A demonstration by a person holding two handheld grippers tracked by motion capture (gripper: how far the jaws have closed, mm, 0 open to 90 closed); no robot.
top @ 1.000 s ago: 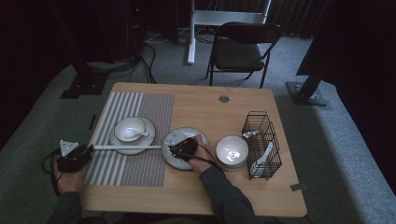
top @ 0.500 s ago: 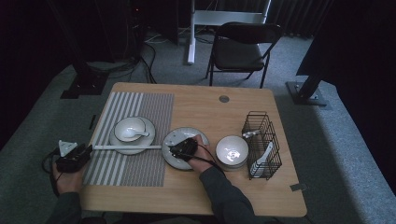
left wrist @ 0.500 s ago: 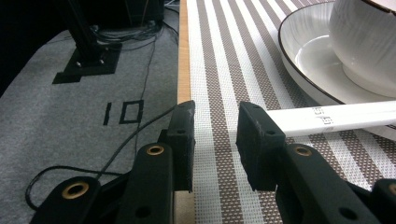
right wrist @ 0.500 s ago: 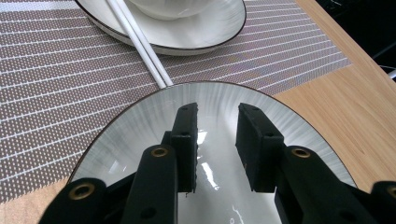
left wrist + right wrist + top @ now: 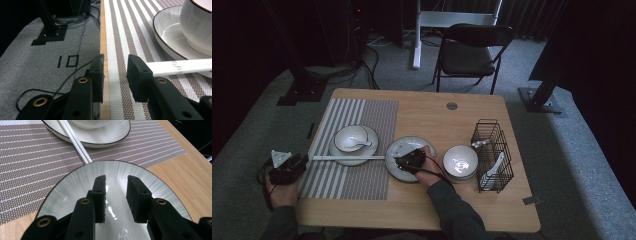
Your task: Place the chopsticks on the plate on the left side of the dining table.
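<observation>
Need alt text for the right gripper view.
The right gripper, jaws open and empty, hovers over a grey plate half on a striped mat. Beyond it, white chopsticks lean on a white plate.

My fingers (image 5: 100, 195) are matt black, with brass-coloured rivet rings behind them. Under my right pair lies a plate (image 5: 75, 185) of pale grey, finely streaked toward a thin dark rim. The chopsticks (image 5: 75, 141) are white. The placemat (image 5: 125, 37) runs in brown and white stripes, woven in tiny dots. The bowl (image 5: 197, 25) and saucer (image 5: 170, 32) are white with dark edges. The bench (image 5: 437, 117) is light wood; the wire basket (image 5: 493, 152) is black, the floor (image 5: 50, 57) grey.
</observation>
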